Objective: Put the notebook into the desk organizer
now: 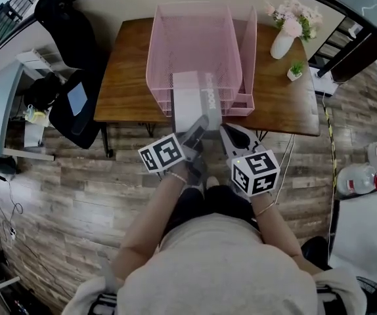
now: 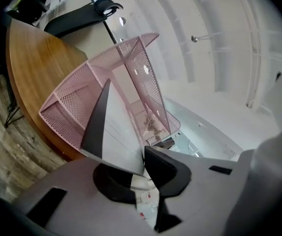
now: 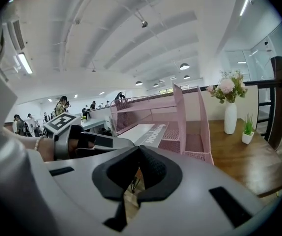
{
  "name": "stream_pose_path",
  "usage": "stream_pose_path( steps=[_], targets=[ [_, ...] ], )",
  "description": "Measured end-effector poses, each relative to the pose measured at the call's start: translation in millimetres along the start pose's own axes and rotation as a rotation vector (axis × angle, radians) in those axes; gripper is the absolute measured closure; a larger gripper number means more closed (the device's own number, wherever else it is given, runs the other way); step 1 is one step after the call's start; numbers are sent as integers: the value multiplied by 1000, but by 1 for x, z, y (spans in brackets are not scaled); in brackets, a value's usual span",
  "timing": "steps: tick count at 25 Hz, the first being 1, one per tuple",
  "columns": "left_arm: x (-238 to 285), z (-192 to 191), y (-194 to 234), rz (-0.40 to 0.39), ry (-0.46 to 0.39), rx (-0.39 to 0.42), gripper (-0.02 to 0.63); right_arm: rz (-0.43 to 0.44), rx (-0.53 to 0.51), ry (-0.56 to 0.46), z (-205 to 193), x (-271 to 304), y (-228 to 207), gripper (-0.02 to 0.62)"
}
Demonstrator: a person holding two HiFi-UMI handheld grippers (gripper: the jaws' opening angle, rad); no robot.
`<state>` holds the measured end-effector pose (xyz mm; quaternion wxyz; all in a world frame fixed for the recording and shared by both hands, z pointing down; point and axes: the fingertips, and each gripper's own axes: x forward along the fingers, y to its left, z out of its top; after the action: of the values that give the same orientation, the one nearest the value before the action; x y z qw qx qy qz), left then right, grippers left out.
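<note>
Pink mesh makes up the desk organizer (image 1: pixel 175 51) (image 2: pixel 67 112) (image 3: pixel 190 117), which stands on the wooden table (image 1: pixel 123 77) straight ahead of both claws. The white notebook (image 1: pixel 190 100) (image 2: pixel 116 132) (image 3: pixel 146 132) lies flat in the organizer's bottom tier. Its far end is inside the mesh, and its near end juts out past the table edge toward the left claw (image 1: pixel 198 128) (image 2: pixel 140 168). Its grey lettered spine is on the side nearer the right claw (image 1: pixel 228 133) (image 3: pixel 137 151).

The left claw is released. Its jaws stand a little apart with the notebook's near corner between them, and floor shows through the gap below. The cover lies over one pad, and the other pad sits just beside the corner and does not seem to press on it. This claw points level at the organizer's open front.

The right claw is clenched on nothing, with its tips meeting. It hangs just beside the left claw, short of the table edge, tilted slightly down and apart from the notebook. Seen from the right claw, the left claw's marker cube (image 3: pixel 62 123) sits to its left. A white vase of pink flowers (image 1: pixel 282 41) (image 3: pixel 230 117) and a small potted plant (image 1: pixel 295 71) (image 3: pixel 248 129) stand ahead and to its right, beyond the organizer. A black chair (image 1: pixel 70 38) stands off to the left claw's outer side, beside the table.
</note>
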<state>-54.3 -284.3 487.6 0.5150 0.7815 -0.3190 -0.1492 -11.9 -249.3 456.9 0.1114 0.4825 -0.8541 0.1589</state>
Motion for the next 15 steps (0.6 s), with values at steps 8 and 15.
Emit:
stream_pose_path(
  steps=[8, 15],
  targets=[
    [18, 10, 4, 3, 27, 41, 541, 37, -8, 16, 3, 8, -10, 586],
    [29, 19, 9, 20, 11, 67, 535, 59, -18, 8, 9, 16, -14, 586]
  ],
)
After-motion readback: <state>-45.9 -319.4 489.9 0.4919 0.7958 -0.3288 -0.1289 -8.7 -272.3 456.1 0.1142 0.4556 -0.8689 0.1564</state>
